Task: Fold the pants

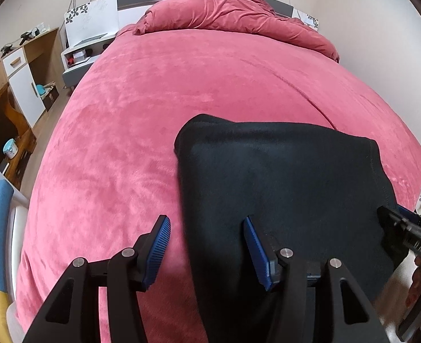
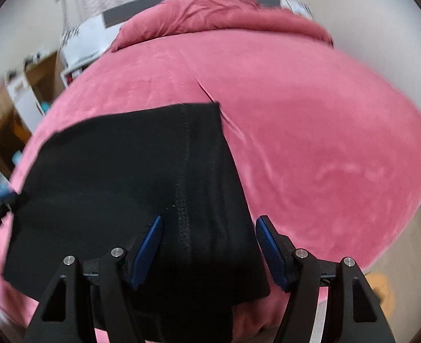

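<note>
Pants (image 1: 282, 177), black and folded, lie on our pink bedspread (image 1: 153, 120); our left gripper (image 1: 207, 245) and right gripper (image 2: 209, 250) hover with jaws apart, gripping nothing.

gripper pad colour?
Blue, ribbed pads on black fingers; clearest in the left wrist view.

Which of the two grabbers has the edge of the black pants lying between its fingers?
The right gripper: its right wrist view shows the pants' side edge running between the fingers. The left gripper has one finger over pants, the other over the pink blanket.
</note>
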A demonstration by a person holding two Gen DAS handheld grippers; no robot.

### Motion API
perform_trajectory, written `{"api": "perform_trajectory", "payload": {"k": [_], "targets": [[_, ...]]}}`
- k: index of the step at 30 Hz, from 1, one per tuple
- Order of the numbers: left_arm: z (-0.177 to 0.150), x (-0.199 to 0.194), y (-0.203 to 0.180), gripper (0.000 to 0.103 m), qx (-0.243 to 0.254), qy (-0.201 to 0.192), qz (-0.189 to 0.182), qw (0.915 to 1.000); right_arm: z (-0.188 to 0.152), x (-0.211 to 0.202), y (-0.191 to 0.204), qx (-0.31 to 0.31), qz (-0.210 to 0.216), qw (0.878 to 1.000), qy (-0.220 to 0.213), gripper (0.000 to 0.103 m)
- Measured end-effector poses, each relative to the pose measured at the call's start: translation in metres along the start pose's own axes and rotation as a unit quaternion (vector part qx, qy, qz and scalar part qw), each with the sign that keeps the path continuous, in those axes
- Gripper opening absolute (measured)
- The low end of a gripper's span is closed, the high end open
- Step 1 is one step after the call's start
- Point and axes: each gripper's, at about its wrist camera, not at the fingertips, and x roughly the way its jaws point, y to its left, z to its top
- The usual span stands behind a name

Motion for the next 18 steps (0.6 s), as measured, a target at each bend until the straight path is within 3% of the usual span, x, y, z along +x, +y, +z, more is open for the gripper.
{"api": "perform_trajectory", "payload": {"k": [13,15,18], "targets": [[0.0,-0.001,0.015,0.061,-0.029,0.022,-0.027,0.999,0.0,0.0,-0.008,0.011,0.022,0.999,0.026,0.07],[0.0,-0.002,0.02,0.061,-0.041,0.033,-0.049,0.9974,0.002,0.0,-0.006,0.004,0.024,0.999,0.034,0.07],[0.0,-0.004,0.027,0.061,-0.057,0.05,-0.113,0.9908,0.003,-0.002,-0.006,-0.012,0.034,0.998,0.049,0.072]]}}
